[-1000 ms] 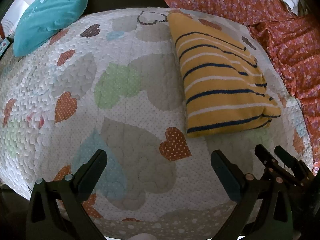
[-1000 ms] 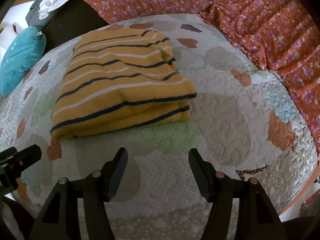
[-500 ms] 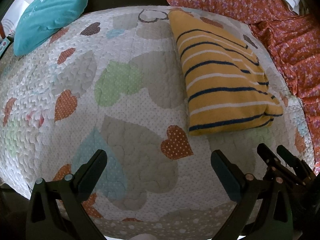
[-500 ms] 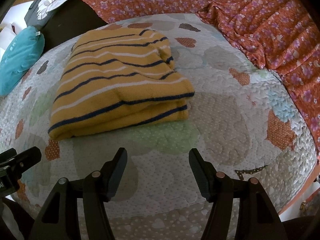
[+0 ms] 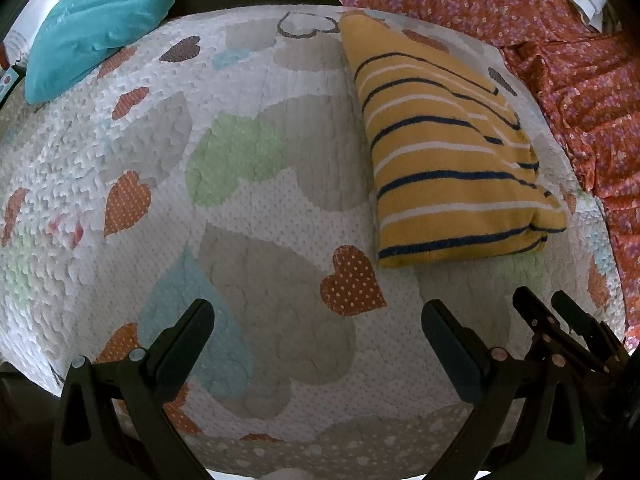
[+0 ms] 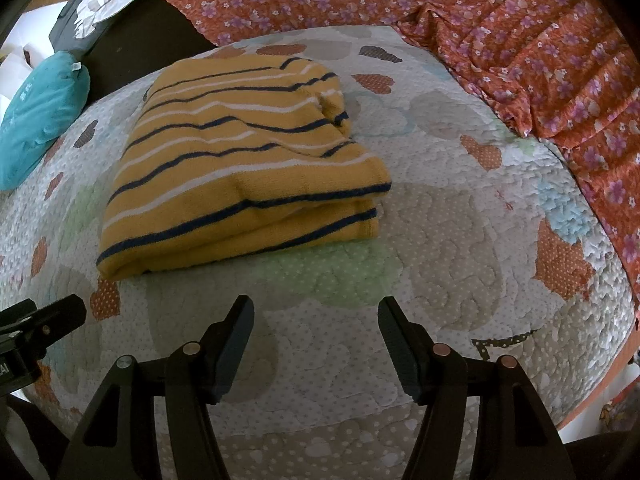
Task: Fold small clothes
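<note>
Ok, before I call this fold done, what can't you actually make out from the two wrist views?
- Yellow striped garment: its underside and inner layers, hidden by its own top fold in both views.
- Its far edge: foreshortened in the right wrist view.
- Teal pillow: cut off by the fisheye rim in both views.
- Print on it: too small.
- Quilt near edge: hidden behind left claw and right claw.
</note>
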### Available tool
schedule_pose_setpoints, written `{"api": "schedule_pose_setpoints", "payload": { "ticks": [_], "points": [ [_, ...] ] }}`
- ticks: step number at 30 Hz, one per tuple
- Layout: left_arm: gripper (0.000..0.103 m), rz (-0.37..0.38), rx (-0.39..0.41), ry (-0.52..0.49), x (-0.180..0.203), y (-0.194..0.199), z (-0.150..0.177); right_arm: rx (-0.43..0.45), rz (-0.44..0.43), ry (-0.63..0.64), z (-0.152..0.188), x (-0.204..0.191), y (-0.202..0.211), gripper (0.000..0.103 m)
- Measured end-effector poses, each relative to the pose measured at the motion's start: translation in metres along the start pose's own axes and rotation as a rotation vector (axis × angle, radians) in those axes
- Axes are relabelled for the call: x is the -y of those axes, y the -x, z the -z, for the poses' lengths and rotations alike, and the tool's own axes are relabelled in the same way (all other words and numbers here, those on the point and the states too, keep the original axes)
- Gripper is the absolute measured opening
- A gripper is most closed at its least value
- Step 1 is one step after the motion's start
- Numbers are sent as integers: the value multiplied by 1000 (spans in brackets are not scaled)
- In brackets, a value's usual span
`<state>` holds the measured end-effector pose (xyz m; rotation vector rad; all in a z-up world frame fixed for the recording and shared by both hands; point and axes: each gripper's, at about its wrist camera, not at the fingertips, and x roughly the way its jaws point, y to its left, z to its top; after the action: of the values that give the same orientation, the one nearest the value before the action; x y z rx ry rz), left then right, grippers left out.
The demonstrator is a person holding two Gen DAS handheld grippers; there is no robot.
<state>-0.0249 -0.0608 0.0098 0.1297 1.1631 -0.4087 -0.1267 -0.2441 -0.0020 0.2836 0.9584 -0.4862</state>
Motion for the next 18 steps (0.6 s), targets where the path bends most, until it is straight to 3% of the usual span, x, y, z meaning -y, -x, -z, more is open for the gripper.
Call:
{"api": "schedule_pose_setpoints", "payload": {
  "ticks": [18],
  "points": [
    [103,16,-22,10,-1,-3,0,-1,-1,-12,-1,5,0,69]
  ]
}}
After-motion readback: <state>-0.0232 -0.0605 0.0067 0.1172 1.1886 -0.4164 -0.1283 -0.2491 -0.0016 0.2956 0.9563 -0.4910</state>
